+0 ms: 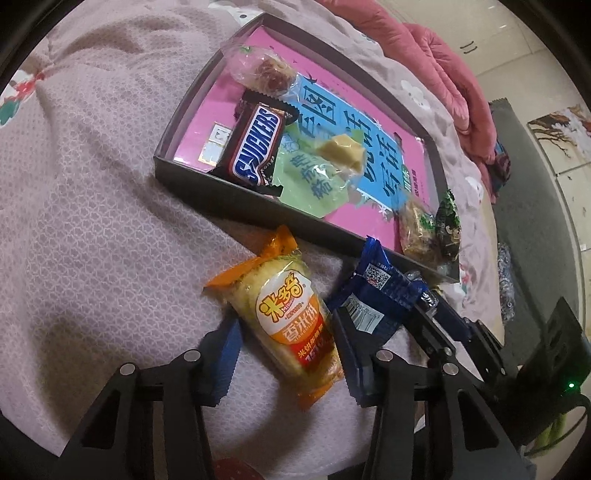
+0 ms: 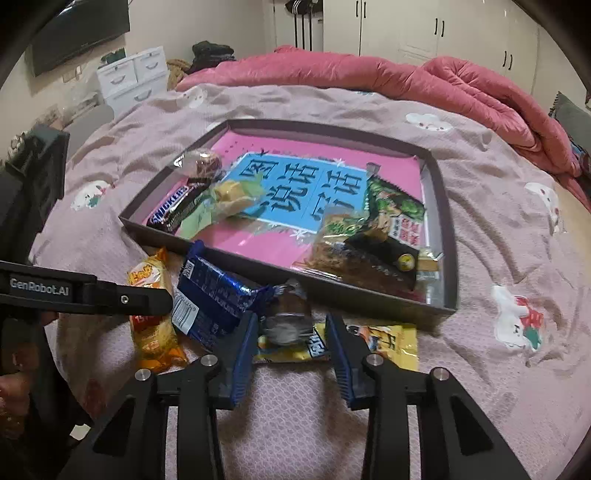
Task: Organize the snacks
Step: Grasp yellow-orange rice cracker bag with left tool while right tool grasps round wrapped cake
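While the bed [image 2: 480, 229] carries the tray [image 2: 448, 236] at twelve o'clock, the rice cracker pack [image 1: 291, 317] lies between the spread left gripper [image 1: 284, 354] fingers, untouched. The right gripper [image 2: 291, 354], also spread, frames a small clear-wrapped snack [image 2: 288, 321].

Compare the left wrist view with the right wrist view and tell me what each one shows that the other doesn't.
Only the left wrist view: grey floor mat beside the bed.

Only the right wrist view: flat yellow snack packet with a small brown clear-wrapped snack between the right claw pads, white drawer units, white wardrobe doors.

Both: dark shallow tray on the pink patterned bedspread, brown Snickers bar, orange rice-cracker packet, blue foil packet.
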Tool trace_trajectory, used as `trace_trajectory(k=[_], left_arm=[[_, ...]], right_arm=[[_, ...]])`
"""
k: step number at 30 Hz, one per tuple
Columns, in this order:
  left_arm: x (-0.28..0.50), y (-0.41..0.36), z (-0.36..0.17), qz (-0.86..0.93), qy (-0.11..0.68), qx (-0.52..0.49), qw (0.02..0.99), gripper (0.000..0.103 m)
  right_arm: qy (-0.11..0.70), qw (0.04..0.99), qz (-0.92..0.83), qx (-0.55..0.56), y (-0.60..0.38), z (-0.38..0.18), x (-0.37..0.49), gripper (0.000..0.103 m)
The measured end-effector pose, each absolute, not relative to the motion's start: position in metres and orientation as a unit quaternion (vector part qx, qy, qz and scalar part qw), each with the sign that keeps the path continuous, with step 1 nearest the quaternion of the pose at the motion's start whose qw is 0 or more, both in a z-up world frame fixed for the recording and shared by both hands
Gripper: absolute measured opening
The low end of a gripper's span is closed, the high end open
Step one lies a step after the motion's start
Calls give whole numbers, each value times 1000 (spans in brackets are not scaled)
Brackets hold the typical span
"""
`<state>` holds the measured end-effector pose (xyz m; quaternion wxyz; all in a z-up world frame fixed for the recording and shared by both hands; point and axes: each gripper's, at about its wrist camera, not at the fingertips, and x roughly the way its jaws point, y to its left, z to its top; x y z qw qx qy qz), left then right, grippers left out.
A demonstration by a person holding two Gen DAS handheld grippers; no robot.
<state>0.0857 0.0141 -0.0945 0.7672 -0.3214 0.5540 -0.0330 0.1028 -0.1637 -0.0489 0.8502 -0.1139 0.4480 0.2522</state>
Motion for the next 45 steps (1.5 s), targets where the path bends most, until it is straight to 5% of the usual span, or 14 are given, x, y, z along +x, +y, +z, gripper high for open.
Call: trace_trajectory(k=[7,28,41,45], left_arm=[[87,9,-94,-11,558,-311,769,49],[84,14,-83,9,561,-223,797,38],[83,1,-90,48,575,-158,801,39],[84,-1,-89,43,567,-156,807,29]], right_arm=[[457,846,260,-86,-165,-54,111,28],[462,845,264,-47,-179,-48,109,28],[464,845,261,-43,-178,-49,112,28],[462,846,264,-43,-177,-48,112,28]])
